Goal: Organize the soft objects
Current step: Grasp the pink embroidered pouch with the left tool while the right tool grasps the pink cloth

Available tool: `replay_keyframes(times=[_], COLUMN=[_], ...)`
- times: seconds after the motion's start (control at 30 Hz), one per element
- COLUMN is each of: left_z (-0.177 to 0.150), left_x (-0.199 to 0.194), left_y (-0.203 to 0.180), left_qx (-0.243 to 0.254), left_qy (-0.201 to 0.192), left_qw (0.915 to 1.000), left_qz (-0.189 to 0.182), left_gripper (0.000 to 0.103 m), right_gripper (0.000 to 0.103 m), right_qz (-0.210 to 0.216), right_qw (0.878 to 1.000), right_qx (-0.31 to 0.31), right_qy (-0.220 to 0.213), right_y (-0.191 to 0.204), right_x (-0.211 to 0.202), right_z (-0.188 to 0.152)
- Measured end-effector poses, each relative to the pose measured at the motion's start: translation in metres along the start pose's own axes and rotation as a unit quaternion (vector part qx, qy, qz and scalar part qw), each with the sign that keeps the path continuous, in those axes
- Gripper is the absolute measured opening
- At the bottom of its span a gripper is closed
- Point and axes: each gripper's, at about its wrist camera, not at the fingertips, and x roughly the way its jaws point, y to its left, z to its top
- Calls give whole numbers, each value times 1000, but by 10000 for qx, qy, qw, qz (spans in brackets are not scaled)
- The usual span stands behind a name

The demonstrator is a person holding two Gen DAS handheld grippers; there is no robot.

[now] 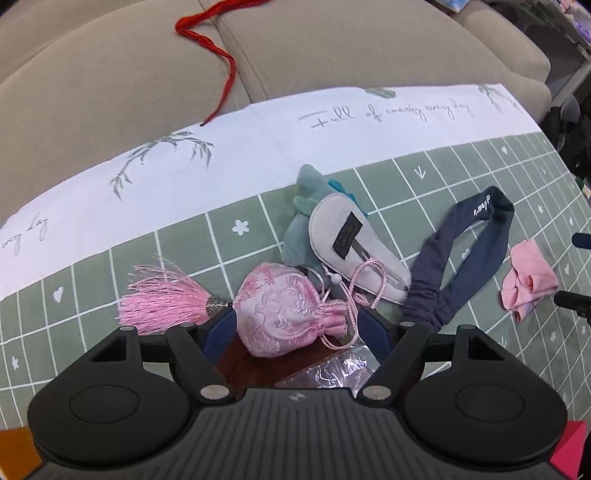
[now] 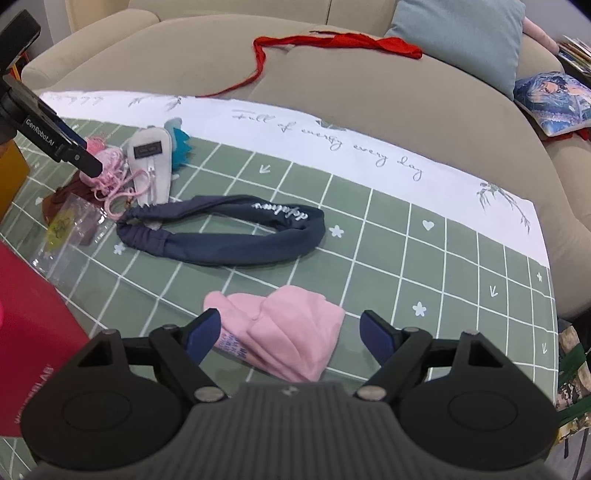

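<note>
Soft things lie scattered on a table (image 2: 388, 236) covered by a green checked cloth with a white border, set against a beige sofa (image 2: 369, 110). The left gripper (image 1: 293, 325) points steeply down with its jaws wide apart, one blue finger on each side of a pink drawstring pouch (image 1: 284, 310); the pads do not press on it, so it holds nothing. The pouch has a pink tassel (image 1: 162, 299) fanned out to its left and a pink cord (image 1: 364, 284) looped to its right, and it rests partly on a dark red cloth (image 1: 240, 362) with a clear plastic bag (image 1: 332, 371) beside it. Just behind the pouch sits a grey fabric case (image 1: 354, 240) with a dark label, leaning on a teal plush toy (image 1: 306, 206). To the right of the case a navy headband (image 1: 465, 251) lies in a loop, its gathered end touching the case.

The right gripper (image 2: 291, 334) hangs over a folded pink cloth (image 2: 284, 332), jaws also wide open, the cloth between the blue fingers but not pinched, with nothing in its grip. The cloth lies near the front edge of the table, well apart from the pouch pile, with the headband between them.

A red ribbon (image 2: 295, 48) trails across the sofa cushions and onto the white border, and a pale blue cushion (image 2: 458, 33) leans at the sofa's back. A red box (image 2: 33, 314) stands at the table's near left corner
</note>
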Motion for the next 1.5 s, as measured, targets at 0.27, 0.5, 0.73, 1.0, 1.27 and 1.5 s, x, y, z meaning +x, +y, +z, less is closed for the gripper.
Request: replay_keyframes(times=[0.27, 0.5, 0.73, 1.0, 1.27, 1.5], left_z=[-6, -9, -14, -19, -22, -26], left_x=[20, 21, 12, -8, -29, -38], left_y=[-6, -3, 1, 2, 1, -2], left_qx=[163, 131, 153, 153, 108, 137], left_qy=[63, -33, -139, -299, -392, -396], left_qw=[9997, 9998, 9998, 9994, 9992, 9991], left_qz=[164, 121, 14, 38, 11, 48], left_gripper=[87, 77, 71, 70, 70, 70], right_gripper=[81, 81, 81, 78, 62, 7], right_qz=[-160, 31, 179, 349, 475, 595], right_qw=[9993, 9980, 9973, 9962, 9956, 9959], right_qx=[-301, -479, -429, -515, -480, -310], right_qy=[155, 406, 563, 616, 647, 603], right_y=[-4, 3, 2, 8, 10, 5], right_x=[12, 23, 30, 37, 45, 39], right_z=[-2, -6, -8, -12, -10, -7])
